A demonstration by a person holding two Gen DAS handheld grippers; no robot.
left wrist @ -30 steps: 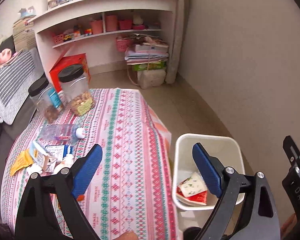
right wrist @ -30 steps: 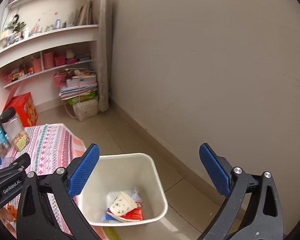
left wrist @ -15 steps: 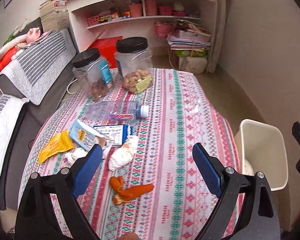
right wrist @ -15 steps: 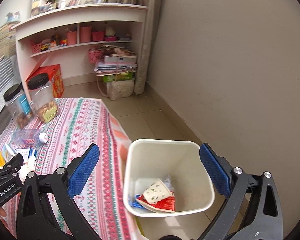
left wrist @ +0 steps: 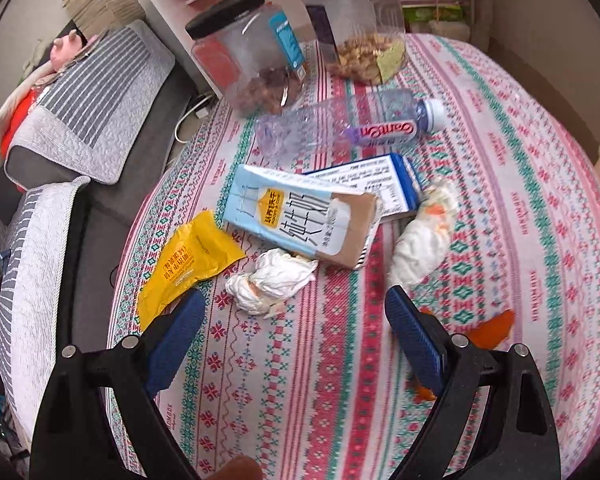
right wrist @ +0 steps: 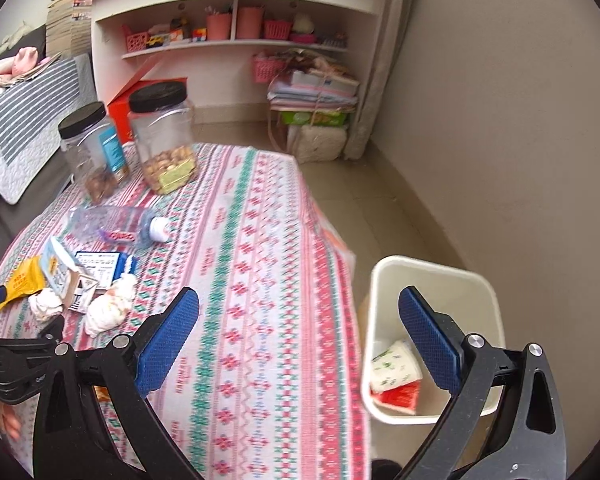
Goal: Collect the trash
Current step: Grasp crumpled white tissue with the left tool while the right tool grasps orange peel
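Trash lies on the patterned tablecloth (left wrist: 332,380): a crumpled white tissue (left wrist: 270,280), a yellow wrapper (left wrist: 188,258), a light-blue milk carton (left wrist: 300,220), a blue box (left wrist: 364,178), a second tissue wad (left wrist: 420,244), orange peel (left wrist: 494,328) and a lying plastic bottle (left wrist: 340,128). My left gripper (left wrist: 292,336) is open and empty, just above the table near the crumpled tissue. My right gripper (right wrist: 300,332) is open and empty, between the table edge and the white bin (right wrist: 432,280), which holds a paper cup (right wrist: 394,366) and red wrapper (right wrist: 398,396).
Two clear jars with black lids (left wrist: 248,64) (left wrist: 360,24) stand at the table's far side. A grey sofa with striped cushions (left wrist: 88,100) is on the left. White shelves (right wrist: 240,32) and stacked papers (right wrist: 312,92) stand by the wall.
Both grippers have swung left from the bin toward the table. The left one has come down close over the trash pile. Both stayed open and empty.
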